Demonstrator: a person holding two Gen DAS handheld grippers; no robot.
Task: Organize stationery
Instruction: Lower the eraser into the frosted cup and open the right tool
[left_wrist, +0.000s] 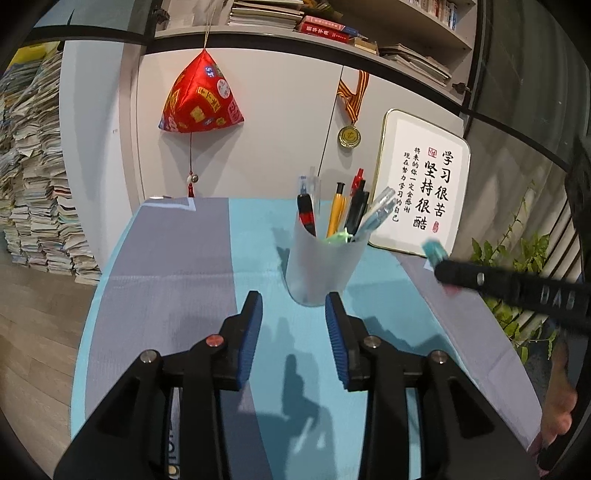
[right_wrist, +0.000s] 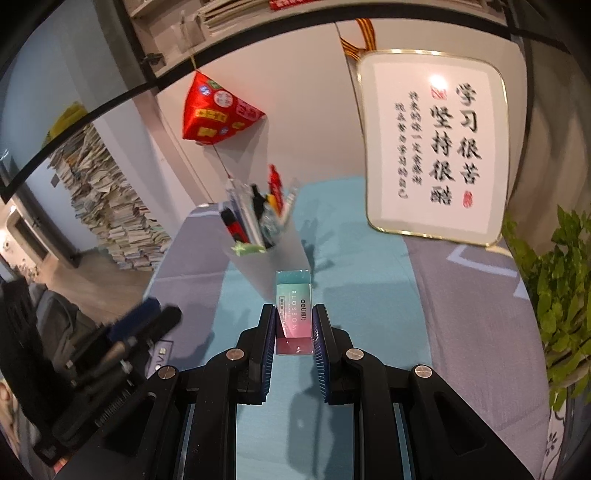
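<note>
**A:** Two grippers in shot. The right gripper (right_wrist: 294, 326) has its jaws clamped narrow on an eraser (right_wrist: 293, 312), a block in a teal-to-pink sleeve printed "BLOSSOM", sticking forward out past the fingertips and held up off the desk (right_wrist: 369, 295). From the left wrist view the eraser's teal end (left_wrist: 435, 252) pokes out at the right, just in front of the framed calligraphy.

**B:** and the left one?

**A:** The left gripper (left_wrist: 294, 310) is part open with nothing between the blue pads (left_wrist: 251, 336), sitting just short of the pen holder (left_wrist: 322, 271). No earlier shot to compare, so that's all I can say on it.

**B:** what's in the holder?

**A:** Frosted, translucent cup, upright on the blue-and-grey cloth, stuffed with pens (left_wrist: 347, 210): orange, black, red-capped, a clear blue one leaning right. Framed calligraphy board (left_wrist: 421, 184) leans on the cabinet behind it, a medal (left_wrist: 349, 136) and a red fabric ornament (left_wrist: 199, 96) hang above, green plant (right_wrist: 561, 295) off the right side.
</note>
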